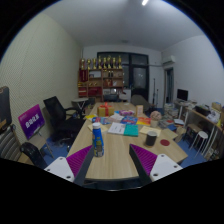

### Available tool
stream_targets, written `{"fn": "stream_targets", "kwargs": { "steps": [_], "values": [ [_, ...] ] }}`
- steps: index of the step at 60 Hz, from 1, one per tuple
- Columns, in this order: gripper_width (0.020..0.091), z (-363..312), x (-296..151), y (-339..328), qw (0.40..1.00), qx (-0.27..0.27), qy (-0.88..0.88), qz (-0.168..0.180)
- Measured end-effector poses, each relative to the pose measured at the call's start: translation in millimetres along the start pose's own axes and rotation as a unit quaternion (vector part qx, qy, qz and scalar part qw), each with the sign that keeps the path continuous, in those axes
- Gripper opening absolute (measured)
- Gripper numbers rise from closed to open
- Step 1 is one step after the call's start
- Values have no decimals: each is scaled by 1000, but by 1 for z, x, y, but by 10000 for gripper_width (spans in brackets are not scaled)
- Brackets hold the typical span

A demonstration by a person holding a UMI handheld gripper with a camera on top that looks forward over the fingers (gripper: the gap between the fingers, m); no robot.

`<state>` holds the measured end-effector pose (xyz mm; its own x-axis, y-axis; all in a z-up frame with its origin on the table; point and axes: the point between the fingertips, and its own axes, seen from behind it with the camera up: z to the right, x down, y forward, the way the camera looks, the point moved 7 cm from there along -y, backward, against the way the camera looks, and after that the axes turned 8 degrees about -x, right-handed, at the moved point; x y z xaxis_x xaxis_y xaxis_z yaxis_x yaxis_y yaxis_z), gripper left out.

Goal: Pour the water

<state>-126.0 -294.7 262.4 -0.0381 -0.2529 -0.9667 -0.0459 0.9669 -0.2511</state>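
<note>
Looking along the fingers (112, 165) in the gripper view, you have them spread wide and holding nothing, the magenta pads (78, 158) angled outward at either side of a bare strip of the worktop (120, 150). The worktop is a long, pale wooden surface running away from you into the room.

The water bottle (97, 140) stands upright on the near part of it, just ahead of the left finger and slightly left of the centre line, so it is not yet between the fingers. It is a slim, clear plastic cylinder with a blue label band and a cap on top; judged from here, its smooth round wall should take a squeeze from both pads well, though thin plastic may flex. To the right, just ahead of the right finger, sits a small dark cup-like vessel (151, 139), probably where the water is meant to go; you cannot tell its material from here.

Farther along lie scattered papers and small colourful items (127, 124), too small to name. At the left stands a black office chair (58, 118), and a shelf (102, 78) lines the far wall.

You will likely need to swing left to centre the bottle.
</note>
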Motion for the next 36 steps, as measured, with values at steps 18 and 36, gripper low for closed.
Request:
{"fn": "stream_targets", "kwargs": {
  "steps": [18, 36],
  "values": [
    [809, -32, 58, 226, 997, -65, -27, -5],
    [807, -30, 76, 342, 997, -40, -60, 23]
  ]
}}
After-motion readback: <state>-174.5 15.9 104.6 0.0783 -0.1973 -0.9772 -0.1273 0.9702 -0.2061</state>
